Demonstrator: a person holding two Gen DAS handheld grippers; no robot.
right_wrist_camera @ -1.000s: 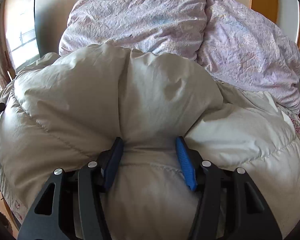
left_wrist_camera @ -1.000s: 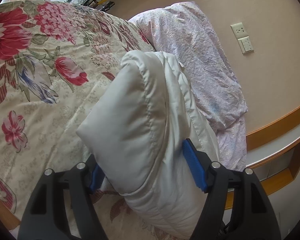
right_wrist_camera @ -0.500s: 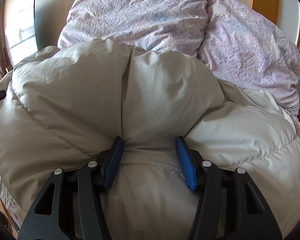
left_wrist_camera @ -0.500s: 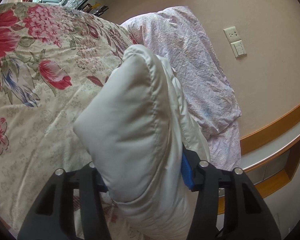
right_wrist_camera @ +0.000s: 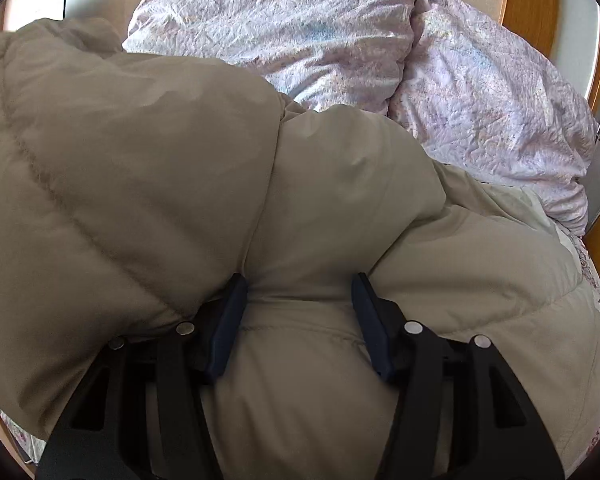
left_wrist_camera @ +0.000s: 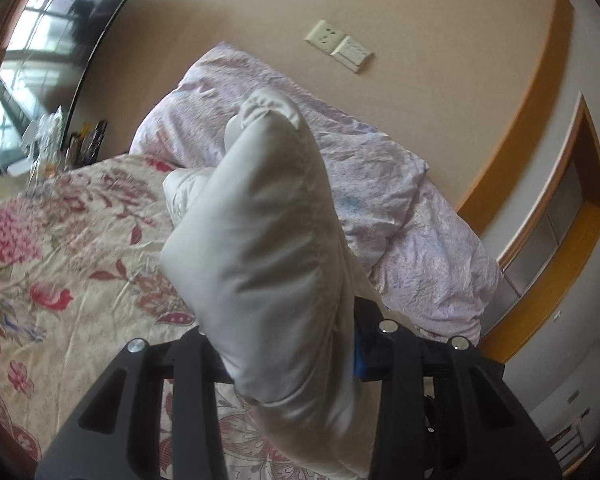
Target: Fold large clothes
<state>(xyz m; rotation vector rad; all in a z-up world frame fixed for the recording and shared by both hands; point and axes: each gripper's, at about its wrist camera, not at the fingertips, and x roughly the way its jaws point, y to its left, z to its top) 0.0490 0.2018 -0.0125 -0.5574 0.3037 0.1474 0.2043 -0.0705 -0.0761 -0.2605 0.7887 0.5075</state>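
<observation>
A puffy off-white down jacket (left_wrist_camera: 268, 248) is the garment. In the left wrist view my left gripper (left_wrist_camera: 288, 354) is shut on a thick padded fold of it, and the fold stands up above the floral bedspread (left_wrist_camera: 60, 248). In the right wrist view the jacket (right_wrist_camera: 148, 168) fills most of the frame. My right gripper (right_wrist_camera: 300, 312) is shut on a bunched ridge of it, with the blue pads (right_wrist_camera: 370, 320) pressing in from both sides. The rest of the jacket spreads out over the bed.
Two pale lilac pillows (right_wrist_camera: 300, 28) lie at the head of the bed against a beige wall. A wall socket and switch (left_wrist_camera: 338, 46) sit above them. A wooden bed frame with a recessed shelf (left_wrist_camera: 560, 216) runs on the right. A cluttered desk (left_wrist_camera: 48, 140) stands by the window.
My left gripper has lifted and tilted up with its fold, so more wall and less bedspread shows. The jacket bulk in the right wrist view has risen on the left and covers more of the pillows.
</observation>
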